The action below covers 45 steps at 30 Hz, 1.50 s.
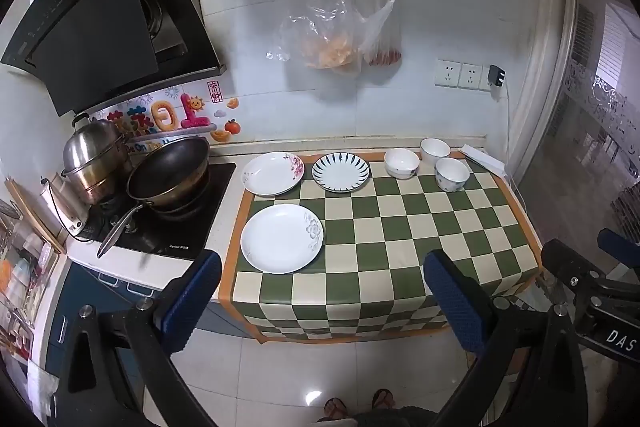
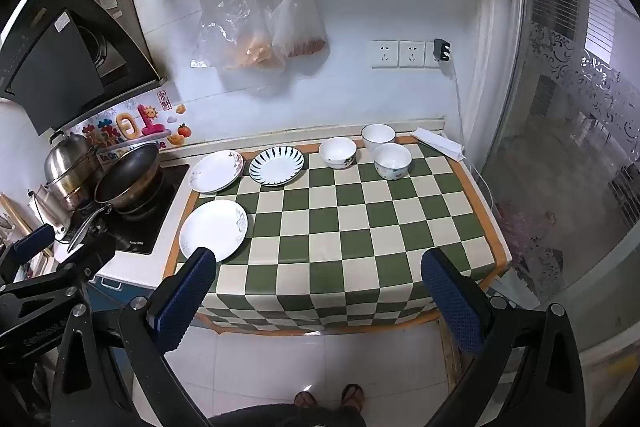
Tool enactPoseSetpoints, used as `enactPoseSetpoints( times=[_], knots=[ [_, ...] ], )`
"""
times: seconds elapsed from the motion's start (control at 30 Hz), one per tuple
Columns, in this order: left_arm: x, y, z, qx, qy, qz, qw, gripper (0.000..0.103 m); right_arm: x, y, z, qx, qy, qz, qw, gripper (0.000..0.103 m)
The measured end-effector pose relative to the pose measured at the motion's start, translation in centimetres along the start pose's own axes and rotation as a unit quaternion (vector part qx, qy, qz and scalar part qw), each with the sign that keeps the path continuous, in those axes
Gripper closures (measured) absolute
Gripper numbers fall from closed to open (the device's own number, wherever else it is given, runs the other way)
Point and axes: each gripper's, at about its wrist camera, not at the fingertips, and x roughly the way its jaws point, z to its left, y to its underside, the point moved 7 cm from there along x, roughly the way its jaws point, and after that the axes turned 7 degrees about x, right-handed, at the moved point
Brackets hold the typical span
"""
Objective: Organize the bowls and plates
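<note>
1. Nothing picked up yet. I've got three plates and three bowls spread on the checkered cloth (image 1: 400, 227), so I judge the task is at its very start.
2. Plates, left wrist view: near white plate (image 1: 282, 238) at 9 o'clock on the cloth, pink-flower plate (image 1: 273, 173) at 11, touching or just beside the blue-striped plate (image 1: 341, 172) at 12.
3. Bowls cluster at 1 o'clock: left bowl (image 1: 401, 163), back bowl (image 1: 435, 151), front bowl (image 1: 452, 174), the back and front ones look near touching.
4. Left gripper (image 1: 320, 299): jaws fully apart, holding nothing, hanging off the front edge of the cloth.
5. Right gripper (image 2: 316, 295): same, jaws wide apart, empty, touching nothing.
6. Doing it well, my call: take a plate by its rim, come in low so one finger slips under the edge, lift level and stack on another plate.
7. Nest bowls one at a time, gripping the wall; glazed ware may slip.
8. Stay off the wok (image 1: 168, 173) at 9 o'clock.
</note>
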Motion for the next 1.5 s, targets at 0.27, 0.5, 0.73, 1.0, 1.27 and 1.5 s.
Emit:
enactPoseSetpoints(
  times=[0.27,0.5,0.73,1.0,1.27,1.5],
  knots=[
    [0.0,0.0,0.0,-0.001,0.001,-0.002,1.0000,0.000,0.1,0.0,-0.1,-0.002,0.006,0.003,1.000,0.000],
    [0.0,0.0,0.0,-0.001,0.000,-0.003,1.0000,0.000,0.1,-0.2,0.0,-0.002,0.006,0.002,1.000,0.000],
    [0.0,0.0,0.0,0.001,-0.001,-0.002,1.0000,0.000,0.0,-0.2,-0.4,0.000,0.004,0.000,1.000,0.000],
    [-0.1,0.0,0.0,0.000,-0.001,-0.001,1.0000,0.000,-0.1,-0.4,-0.5,0.001,0.002,0.001,1.000,0.000],
    [-0.1,-0.1,-0.2,0.000,-0.001,0.000,1.0000,0.000,0.6,-0.3,-0.6,-0.001,0.004,0.003,1.000,0.000],
    [0.2,-0.3,-0.1,-0.001,0.000,0.000,1.0000,0.000,0.8,-0.3,-0.5,0.000,0.007,0.001,1.000,0.000]
  ],
)
